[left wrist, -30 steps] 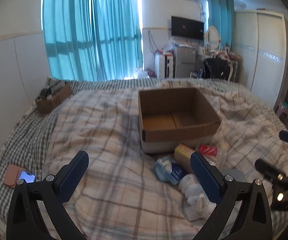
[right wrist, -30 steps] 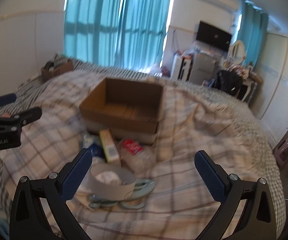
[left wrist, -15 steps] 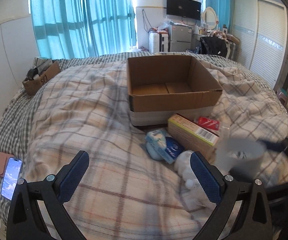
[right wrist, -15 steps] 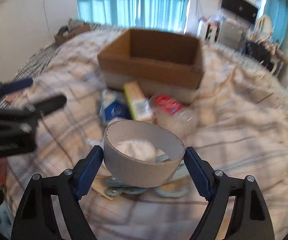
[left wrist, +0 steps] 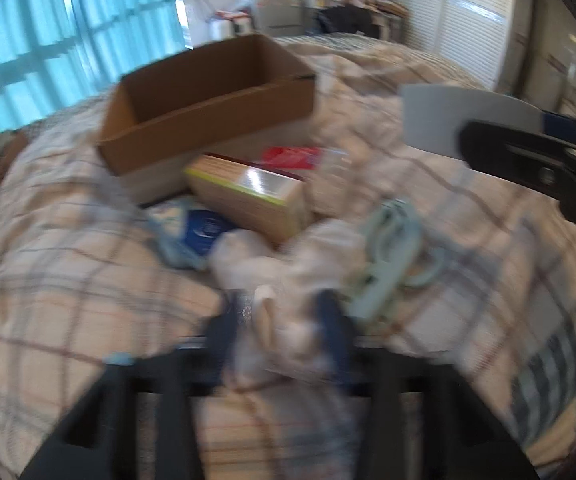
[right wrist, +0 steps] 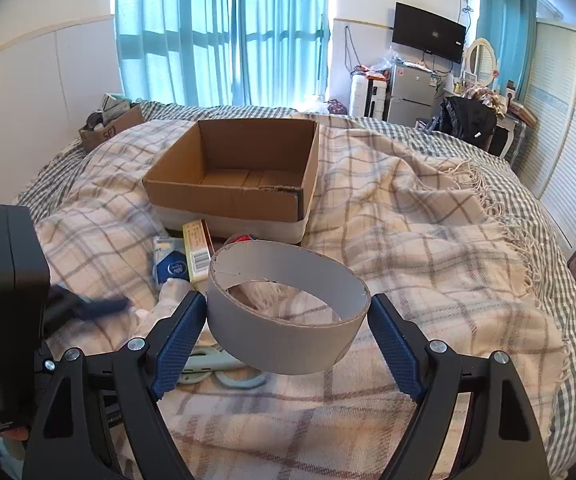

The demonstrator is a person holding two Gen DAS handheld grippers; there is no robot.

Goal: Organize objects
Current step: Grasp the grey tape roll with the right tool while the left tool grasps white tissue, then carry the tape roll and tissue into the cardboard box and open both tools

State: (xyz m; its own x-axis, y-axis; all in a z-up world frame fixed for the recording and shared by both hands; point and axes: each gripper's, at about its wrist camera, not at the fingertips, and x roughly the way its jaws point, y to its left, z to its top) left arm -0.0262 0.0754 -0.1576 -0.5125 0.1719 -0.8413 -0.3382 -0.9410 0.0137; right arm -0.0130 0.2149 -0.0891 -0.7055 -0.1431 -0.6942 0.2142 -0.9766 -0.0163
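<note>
An open cardboard box [right wrist: 243, 168] sits on the plaid bed [right wrist: 428, 240]; it also shows in the left wrist view [left wrist: 207, 96]. My right gripper [right wrist: 288, 320] is shut on a grey cardboard ring [right wrist: 288, 300] and holds it above the blanket; the ring also shows in the left wrist view [left wrist: 440, 120]. My left gripper [left wrist: 283, 320] is closed around white socks [left wrist: 288, 280] in a blurred frame. A yellow-edged carton [left wrist: 247, 196], a blue-white pouch [left wrist: 195, 232], a red packet [left wrist: 288, 158] and pale green scissors [left wrist: 392, 256] lie in front of the box.
A small brown box of items [right wrist: 111, 126] stands at the bed's far left. A fridge [right wrist: 412, 96], a desk with a dark jacket [right wrist: 468, 120] and white wardrobe doors [right wrist: 560, 140] lie beyond the bed. Teal curtains [right wrist: 223, 32] hang behind.
My left gripper dropped toward the pile and closed on the white socks. My right gripper lifted the grey ring off the blanket and holds it higher.
</note>
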